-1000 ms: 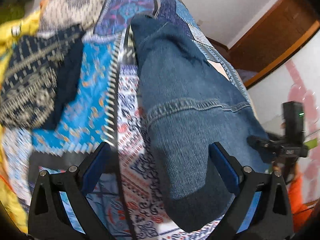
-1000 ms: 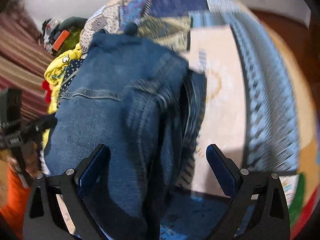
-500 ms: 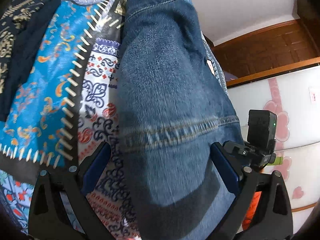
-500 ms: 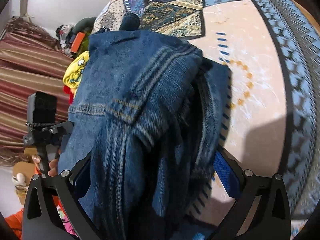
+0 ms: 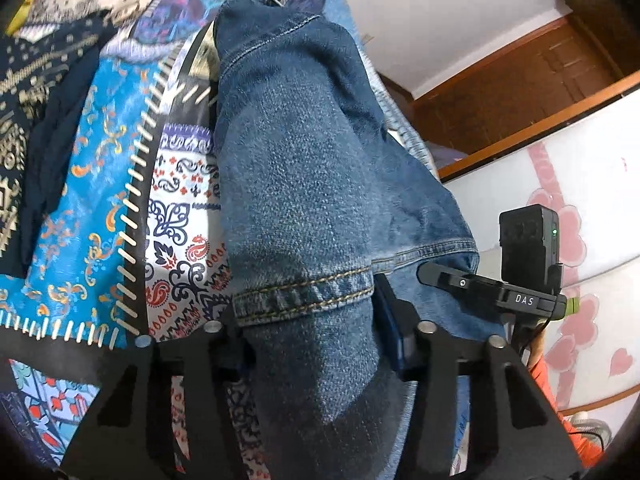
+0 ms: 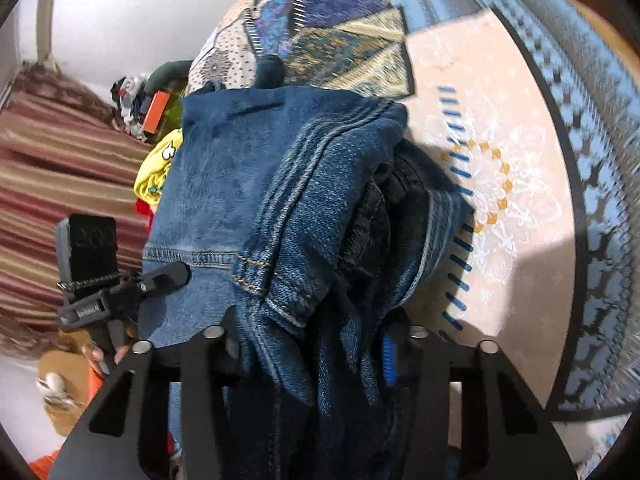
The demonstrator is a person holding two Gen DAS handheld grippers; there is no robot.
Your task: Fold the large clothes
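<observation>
My left gripper (image 5: 308, 344) and right gripper (image 6: 308, 354) are both closing their jaws around bunched folds of the blue denim jeans (image 5: 304, 168), which lie in a long heap across the patchwork bedspread (image 5: 92, 200); denim fills both gaps.

A colourful patchwork quilt (image 5: 100, 200) covers the bed; a dark navy patterned cloth (image 5: 44, 128) lies at its far-left edge.
</observation>
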